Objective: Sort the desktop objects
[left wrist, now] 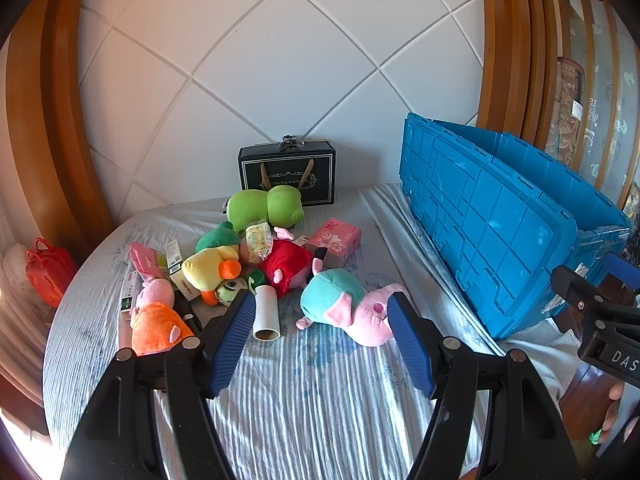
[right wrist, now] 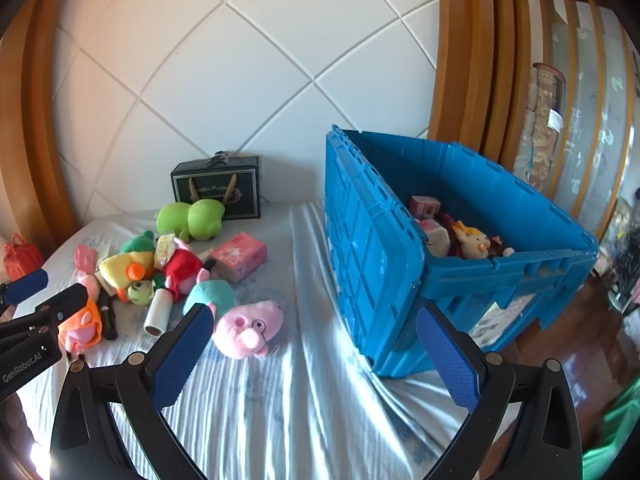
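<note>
Left wrist view: left gripper [left wrist: 321, 316] jaws apart, empty. Pink pig toy [left wrist: 352, 310] just ahead, touching right finger tip; white tube [left wrist: 267, 312] beside left finger. Risk: closing here likely snags tube or pinches only pig's ear, toy slips.

Right wrist view: right gripper [right wrist: 316, 338] wide apart, empty. Blue crate [right wrist: 460, 276] ahead right, already holding toys; toy pile [right wrist: 160, 264] ahead left. Risk: upright crate lid blocks straight carry, toy knocks it and drops outside.
</note>
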{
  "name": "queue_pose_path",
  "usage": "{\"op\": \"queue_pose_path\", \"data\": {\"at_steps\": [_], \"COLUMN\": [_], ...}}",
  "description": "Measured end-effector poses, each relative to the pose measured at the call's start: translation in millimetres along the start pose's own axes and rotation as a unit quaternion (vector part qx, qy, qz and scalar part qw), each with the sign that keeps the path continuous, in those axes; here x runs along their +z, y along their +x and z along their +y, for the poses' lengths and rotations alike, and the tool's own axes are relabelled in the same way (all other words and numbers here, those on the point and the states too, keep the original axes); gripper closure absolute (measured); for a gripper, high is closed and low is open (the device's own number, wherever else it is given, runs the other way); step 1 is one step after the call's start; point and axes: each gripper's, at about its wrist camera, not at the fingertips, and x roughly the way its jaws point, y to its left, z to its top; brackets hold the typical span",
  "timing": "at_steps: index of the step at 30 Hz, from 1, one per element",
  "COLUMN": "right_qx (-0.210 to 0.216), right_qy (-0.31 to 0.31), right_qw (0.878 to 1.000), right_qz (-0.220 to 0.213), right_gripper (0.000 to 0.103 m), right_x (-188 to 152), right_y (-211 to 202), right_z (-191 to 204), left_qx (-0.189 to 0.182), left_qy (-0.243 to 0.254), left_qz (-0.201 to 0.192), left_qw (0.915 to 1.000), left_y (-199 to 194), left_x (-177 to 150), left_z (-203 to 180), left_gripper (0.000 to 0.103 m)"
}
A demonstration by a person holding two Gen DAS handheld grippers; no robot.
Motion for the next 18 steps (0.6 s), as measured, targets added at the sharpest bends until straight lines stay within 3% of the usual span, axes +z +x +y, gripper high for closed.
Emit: {"op": "queue_pose_path", "data": {"at_steps": [10,18], "right_qx": [-0.009,-0.017], "right_qy": [0.012,0.021], "right_qw": [1.000,1.000], "right_qz": [0.003,0.005], "right_gripper": [0.000,0.000], "right_x": [-1.1,-4.4], "right_y": [2.4,5.9], "right_z": [-2.6,-5.7], "left_qx": [-0.027,-0.068], "left_qy": [0.014,0.031], "left_qz": [0.003,0.006], "left_qw": [0.9996,0.9972], "left_y": [1.4,5.4], "left_x": [-1.7,-3.7], "left_z": [-5.2,-6.2], "left_gripper": [0.036,0.036]}}
